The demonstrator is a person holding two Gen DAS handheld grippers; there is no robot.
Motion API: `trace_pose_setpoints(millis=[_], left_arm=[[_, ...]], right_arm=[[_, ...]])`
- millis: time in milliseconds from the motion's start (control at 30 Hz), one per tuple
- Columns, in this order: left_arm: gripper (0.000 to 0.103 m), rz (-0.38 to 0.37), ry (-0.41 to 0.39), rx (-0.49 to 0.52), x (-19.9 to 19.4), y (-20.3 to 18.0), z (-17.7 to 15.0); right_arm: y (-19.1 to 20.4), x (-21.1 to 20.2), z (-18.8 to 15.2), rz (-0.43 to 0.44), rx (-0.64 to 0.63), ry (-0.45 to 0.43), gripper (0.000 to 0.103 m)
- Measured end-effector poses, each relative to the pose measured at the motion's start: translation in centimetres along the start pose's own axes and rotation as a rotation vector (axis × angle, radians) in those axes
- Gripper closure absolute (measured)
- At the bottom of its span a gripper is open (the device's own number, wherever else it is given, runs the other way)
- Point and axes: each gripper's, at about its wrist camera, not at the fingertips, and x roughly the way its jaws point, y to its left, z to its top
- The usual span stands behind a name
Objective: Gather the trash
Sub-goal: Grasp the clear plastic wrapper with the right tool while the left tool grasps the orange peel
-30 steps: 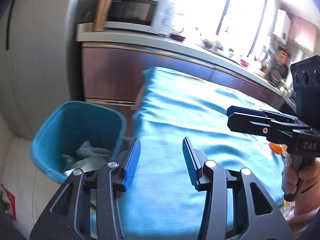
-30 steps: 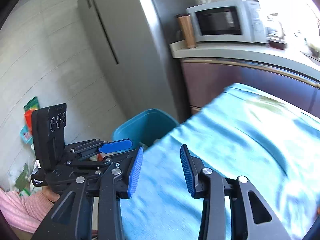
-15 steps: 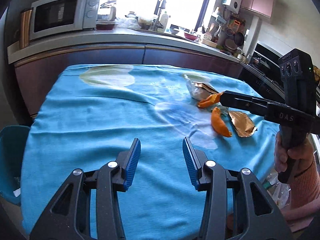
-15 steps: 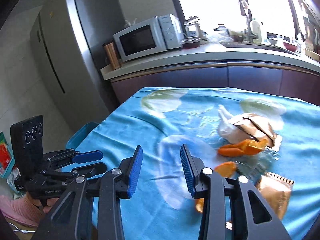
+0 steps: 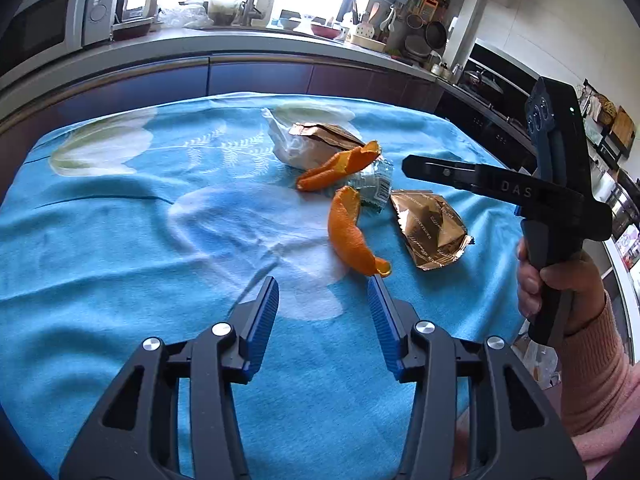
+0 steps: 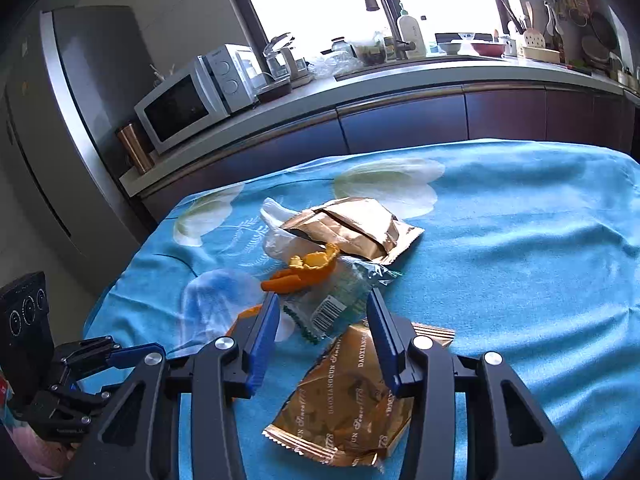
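Trash lies on a blue tablecloth [image 5: 120,260]: two orange peels [image 5: 352,236] [image 5: 340,166], a clear wrapper with a barcode [image 6: 336,300], a gold snack wrapper [image 5: 432,228] [image 6: 348,392], a second gold wrapper [image 6: 352,228] and a white plastic bag [image 5: 284,140]. My left gripper [image 5: 323,292] is open and empty, just short of the near peel. My right gripper [image 6: 320,312] is open and empty, over the clear wrapper and the gold wrapper; it also shows in the left wrist view [image 5: 412,168].
A kitchen counter [image 6: 400,76] with a microwave [image 6: 188,100], sink tap and bottles runs behind the table. A grey fridge [image 6: 52,128] stands at the left. The table's right edge [image 5: 512,280] is near the hand that holds the right gripper.
Both grippers have swung from the blue bin at the table's left end to the trash pile and moved closer to it. The bin is out of view now. Both stayed open.
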Motion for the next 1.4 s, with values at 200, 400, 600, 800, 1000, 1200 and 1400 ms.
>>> trace_pose_setpoints(millis=[200, 400, 600, 800, 1000, 1200, 1400], left_arm=[[0.056, -0.014, 0.055, 0.006, 2.8, -1.2, 1.2], [0.056, -0.011, 0.094, -0.014, 4.6, -1.1, 1.9], [0.070, -0.036, 0.112, -0.030, 5.2, -1.0, 2.4], [0.081, -0.063, 0.114, -0.029, 5.6, -1.4, 2.5], [0.084, -0.057, 0.098, -0.033, 5.1, -1.5, 2.3], [0.086, -0.052, 0.069, -0.052, 3.4, -0.6, 1.9], [0.087, -0.036, 0.032, -0.075, 1.3, 0.8, 1.8]], right_arm=[[-1.4, 2.5, -0.1, 0.011, 0.052, 0.051, 0.054], [-1.7, 3.4, 0.0, 0.043, 0.080, 0.075, 0.054], [-2.3, 3.5, 0.0, 0.071, 0.112, 0.076, 0.074], [-2.5, 2.7, -0.1, 0.091, 0.123, 0.054, 0.099], [-2.5, 1.7, -0.6, 0.116, 0.131, 0.032, 0.101], [-2.4, 0.6, -0.6, 0.128, 0.135, 0.000, 0.101], [-2.1, -1.1, -0.6, 0.131, 0.132, -0.036, 0.102]])
